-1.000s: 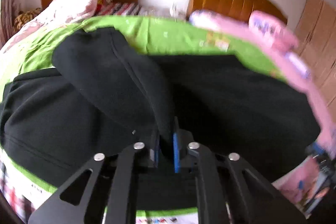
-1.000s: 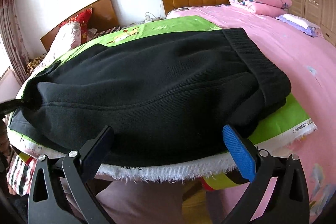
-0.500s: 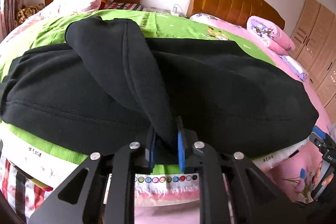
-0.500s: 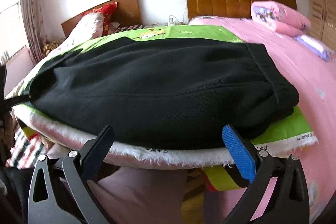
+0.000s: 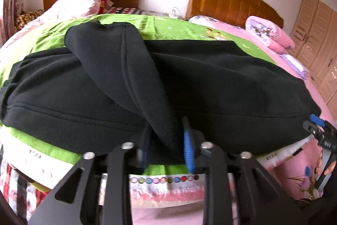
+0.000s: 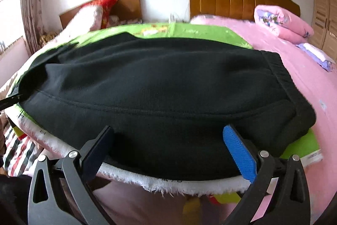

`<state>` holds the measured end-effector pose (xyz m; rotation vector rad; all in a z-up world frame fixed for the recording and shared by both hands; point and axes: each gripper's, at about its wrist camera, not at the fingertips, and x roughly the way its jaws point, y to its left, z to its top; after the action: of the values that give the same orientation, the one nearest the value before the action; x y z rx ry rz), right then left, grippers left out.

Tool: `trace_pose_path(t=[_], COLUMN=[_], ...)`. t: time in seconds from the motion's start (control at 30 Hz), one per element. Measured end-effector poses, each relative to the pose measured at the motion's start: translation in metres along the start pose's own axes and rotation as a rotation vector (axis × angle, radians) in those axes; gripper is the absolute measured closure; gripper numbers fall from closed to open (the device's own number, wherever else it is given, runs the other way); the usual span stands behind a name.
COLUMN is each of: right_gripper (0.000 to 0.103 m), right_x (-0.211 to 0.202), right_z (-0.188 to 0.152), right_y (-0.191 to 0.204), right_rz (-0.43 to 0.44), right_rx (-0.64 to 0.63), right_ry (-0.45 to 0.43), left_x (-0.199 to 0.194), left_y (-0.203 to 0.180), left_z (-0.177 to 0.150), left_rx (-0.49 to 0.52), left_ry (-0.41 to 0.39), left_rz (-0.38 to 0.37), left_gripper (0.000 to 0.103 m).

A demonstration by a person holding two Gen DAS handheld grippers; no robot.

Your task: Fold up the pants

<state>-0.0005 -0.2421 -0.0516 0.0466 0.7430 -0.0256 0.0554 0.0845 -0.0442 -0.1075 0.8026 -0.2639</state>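
We find the black pants (image 5: 210, 81) spread across the green cloth (image 5: 174, 26). The left gripper (image 5: 166, 149) has just been opening, the folded leg apparently loose between its jaws; the right gripper (image 6: 172, 153) gapes wide, empty. The released leg may slide askew.

Black pants (image 5: 210, 85), green sheet (image 5: 179, 28), pink bedding (image 6: 294, 81)

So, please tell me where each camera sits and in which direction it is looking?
Left wrist: on the left gripper, looking down across the black pants on the bed; its jaws have just been opening around a fold of pant leg.
Right wrist: on the right gripper, jaws wide at the pants' near edge, waistband right.
Shared: pants, green sheet, headboards, pink quilt.
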Motion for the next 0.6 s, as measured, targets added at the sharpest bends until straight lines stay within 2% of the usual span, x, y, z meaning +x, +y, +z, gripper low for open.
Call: trace_pose_path(t=[0.07,0.13,0.2,0.23,0.3,0.33,0.47,0.57,0.6], right_gripper=[0.004,0.004,0.004,0.004,0.004,0.004,0.004,0.004,0.004], right_x=[-0.01,-0.007,0.008,0.024,0.062,0.078,0.138,0.159,0.159], right_z=[0.017,0.042,0.071,0.09,0.12,0.129,0.159,0.169,0.172], right_y=[0.006,0.02,0.044,0.064,0.104,0.123,0.203,0.24,0.254], right_rz=[0.066,0.18,0.328,0.449,0.628,0.655,0.714,0.741,0.748], right_rx=[0.027,0.048,0.062,0.075,0.099,0.101,0.069,0.074,0.065], right_ry=[-0.052,-0.059,-0.014,0.023,0.115,0.156,0.274,0.318,0.313], left_x=[-0.004,-0.017,-0.031,-0.036,-0.041,-0.042,-0.056,-0.075,-0.083], left_y=[0.0,0.0,0.005,0.009,0.022,0.033,0.081,0.13,0.156], left_z=[0.001,0.002,0.004,0.006,0.009,0.011,0.018,0.02,0.022], left_rx=[-0.007,0.001,0.018,0.016,0.0,-0.019,-0.119,-0.192,-0.233], left_ry=[0.001,-0.055,-0.112,-0.13,-0.152,-0.15,-0.159,-0.18,-0.18], left_rz=[-0.03,0.018,0.043,0.062,0.121,0.153,0.211,0.271,0.312], left_gripper=[0.032,0.024,0.017,0.01,0.007,0.007,0.007,0.007,0.007])
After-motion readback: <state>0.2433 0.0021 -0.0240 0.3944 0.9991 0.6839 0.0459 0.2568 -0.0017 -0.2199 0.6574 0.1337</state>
